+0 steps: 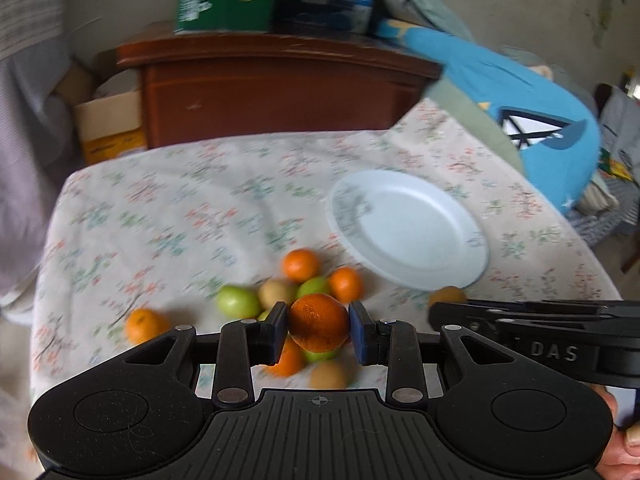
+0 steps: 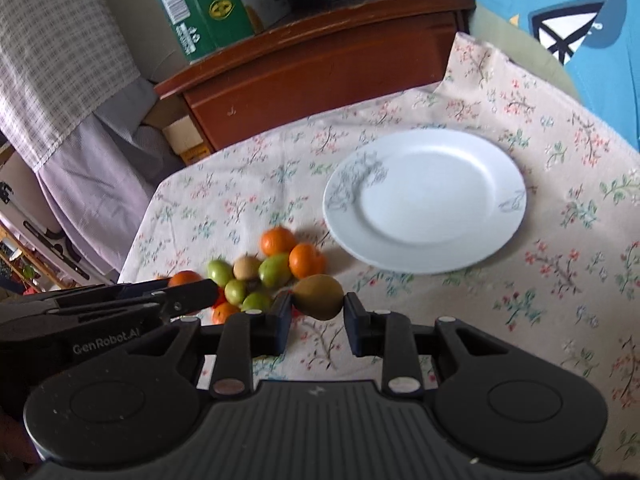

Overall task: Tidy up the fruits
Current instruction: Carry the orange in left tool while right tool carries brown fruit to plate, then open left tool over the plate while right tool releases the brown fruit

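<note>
Tablecloth (image 2: 460,312) below; orange (image 1: 318,322) between left jaws.

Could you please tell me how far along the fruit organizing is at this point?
Nothing looks finished: the white plate holds no fruit. In hand, the left gripper is shut on an orange, and the right gripper is shut on a brownish-green fruit, both lifted off the floral tablecloth. Left to do: the pile of oranges and green fruits beside the plate.
</note>
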`<state>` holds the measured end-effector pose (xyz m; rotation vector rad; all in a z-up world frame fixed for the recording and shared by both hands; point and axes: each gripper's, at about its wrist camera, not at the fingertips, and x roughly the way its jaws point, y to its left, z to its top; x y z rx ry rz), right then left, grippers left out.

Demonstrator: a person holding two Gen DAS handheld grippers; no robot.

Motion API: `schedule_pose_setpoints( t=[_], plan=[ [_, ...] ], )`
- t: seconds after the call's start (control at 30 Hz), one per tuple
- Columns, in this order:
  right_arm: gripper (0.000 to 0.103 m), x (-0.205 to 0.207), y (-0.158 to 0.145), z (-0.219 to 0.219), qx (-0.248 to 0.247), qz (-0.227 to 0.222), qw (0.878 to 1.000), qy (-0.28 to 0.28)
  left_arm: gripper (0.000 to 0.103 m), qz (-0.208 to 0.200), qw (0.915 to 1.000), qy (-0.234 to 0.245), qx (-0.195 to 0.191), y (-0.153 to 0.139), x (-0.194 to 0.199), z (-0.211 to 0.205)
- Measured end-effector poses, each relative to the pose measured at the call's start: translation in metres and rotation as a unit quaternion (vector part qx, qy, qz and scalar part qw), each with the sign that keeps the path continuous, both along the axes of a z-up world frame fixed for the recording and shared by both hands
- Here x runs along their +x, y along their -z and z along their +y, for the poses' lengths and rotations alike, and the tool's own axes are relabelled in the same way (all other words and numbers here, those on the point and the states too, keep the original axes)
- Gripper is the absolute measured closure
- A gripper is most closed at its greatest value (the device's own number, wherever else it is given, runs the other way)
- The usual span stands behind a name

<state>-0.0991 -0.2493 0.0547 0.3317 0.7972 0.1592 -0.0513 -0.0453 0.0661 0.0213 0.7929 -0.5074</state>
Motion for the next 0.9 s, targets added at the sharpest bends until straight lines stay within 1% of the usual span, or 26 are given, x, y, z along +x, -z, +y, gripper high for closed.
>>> schedule_pose_setpoints(
  t=[0.1,0.2,0.3,0.47,0.67,0.77,0.9],
  plan=[
    [0.075,0.004,-0.004,-0.009,-0.002,-0.004,1.0,0.004,0.073,-0.008,0.9994,0.033,-0.003,-0.005,0.004,-0.017],
    [0.075,0.012,-0.006,-0.02,-0.007,-0.008,1.0,0.009,0.073,-0.014,0.9982,0.057,0.007,-0.006,0.011,-0.032],
    [0.075,0.023,-0.002,-0.032,-0.011,-0.002,1.0,0.027,0.073,-0.013,0.9972,0.072,0.017,-0.004,0.021,-0.043],
    [0.075,0.04,0.009,-0.051,0.011,0.019,0.998,0.062,0.073,-0.011,0.9956,0.09,0.02,0.002,0.04,-0.058],
    [0.075,0.054,0.02,-0.059,0.016,0.032,0.996,0.079,0.073,-0.008,0.9945,0.102,0.021,0.013,0.059,-0.075],
    [0.075,0.058,0.023,-0.06,0.01,0.035,0.996,0.082,0.073,0.002,0.9949,0.098,0.022,0.02,0.067,-0.081],
    [0.075,0.062,0.03,-0.064,0.02,0.051,0.994,0.096,0.073,0.008,0.9948,0.099,0.023,0.027,0.074,-0.085]
  ],
)
